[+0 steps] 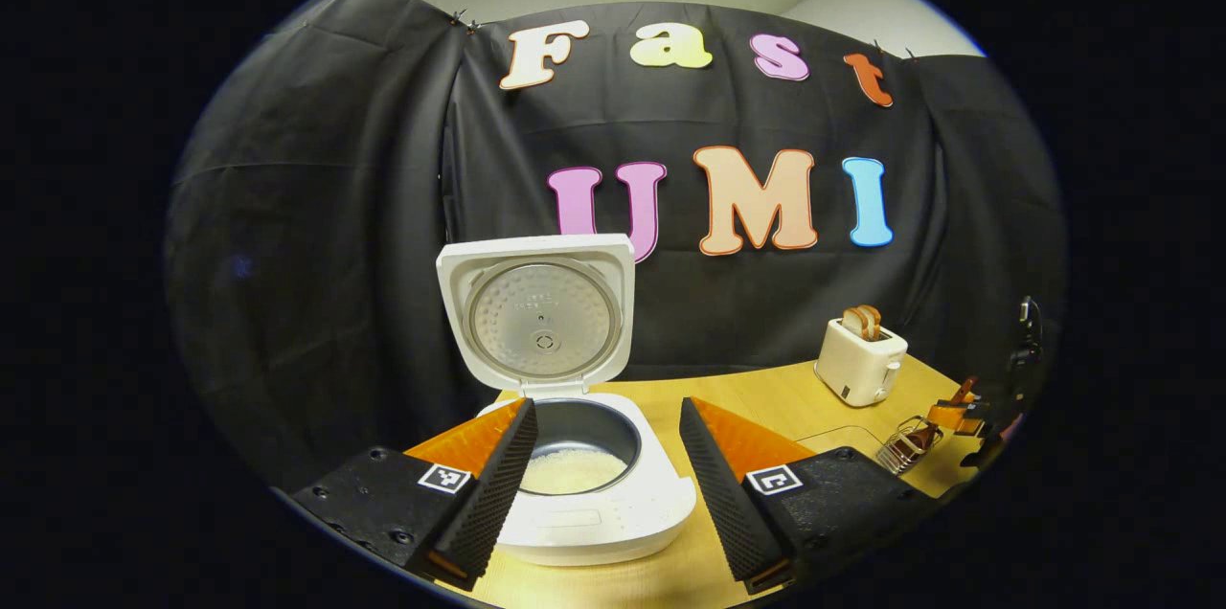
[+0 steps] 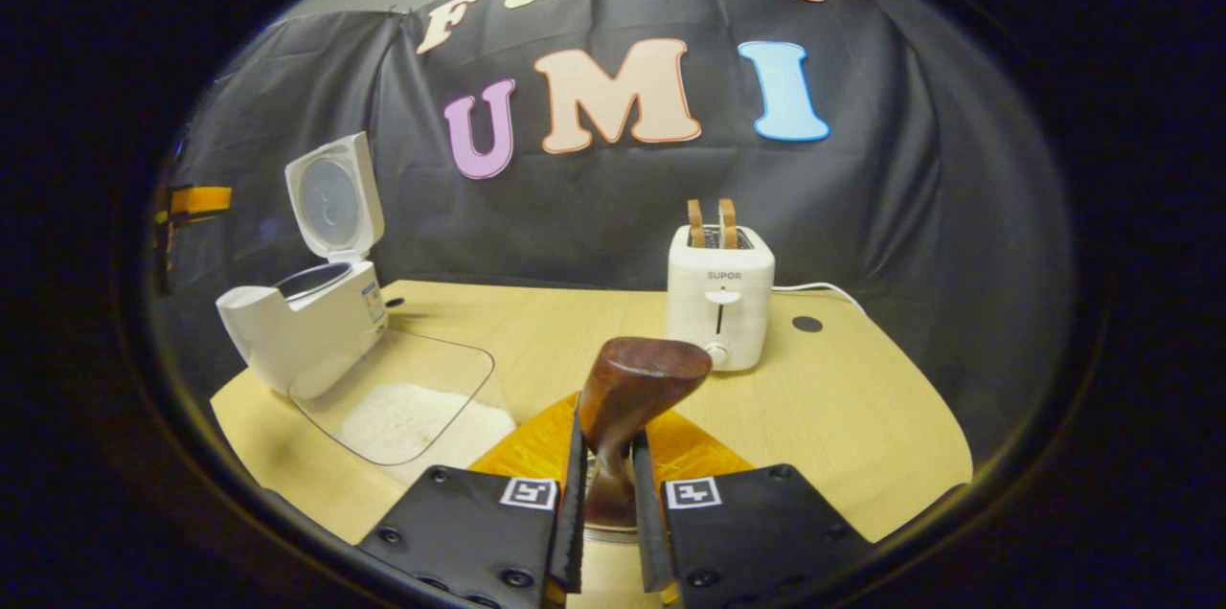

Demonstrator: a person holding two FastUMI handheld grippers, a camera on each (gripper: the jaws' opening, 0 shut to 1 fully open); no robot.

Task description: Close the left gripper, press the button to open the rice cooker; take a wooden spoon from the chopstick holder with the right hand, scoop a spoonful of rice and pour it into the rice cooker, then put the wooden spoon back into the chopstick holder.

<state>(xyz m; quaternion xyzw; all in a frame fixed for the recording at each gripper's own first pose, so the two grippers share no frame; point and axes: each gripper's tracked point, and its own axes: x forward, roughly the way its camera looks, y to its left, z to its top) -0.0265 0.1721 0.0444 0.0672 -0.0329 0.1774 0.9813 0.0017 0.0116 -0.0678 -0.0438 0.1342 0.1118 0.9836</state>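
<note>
White rice cooker [image 1: 584, 494], white toaster [image 2: 720, 307], dark brown wooden spoon [image 2: 627, 398], pale wood table [image 2: 862, 398]

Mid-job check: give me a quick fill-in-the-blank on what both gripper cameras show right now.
1. The rice cooker has its lid ____.
2. The right hand-held gripper is shut on the wooden ____.
3. The left hand-held gripper has its fingers ____.
4. The toaster holds two slices of ____.

Missing words: open; spoon; open; bread
</note>
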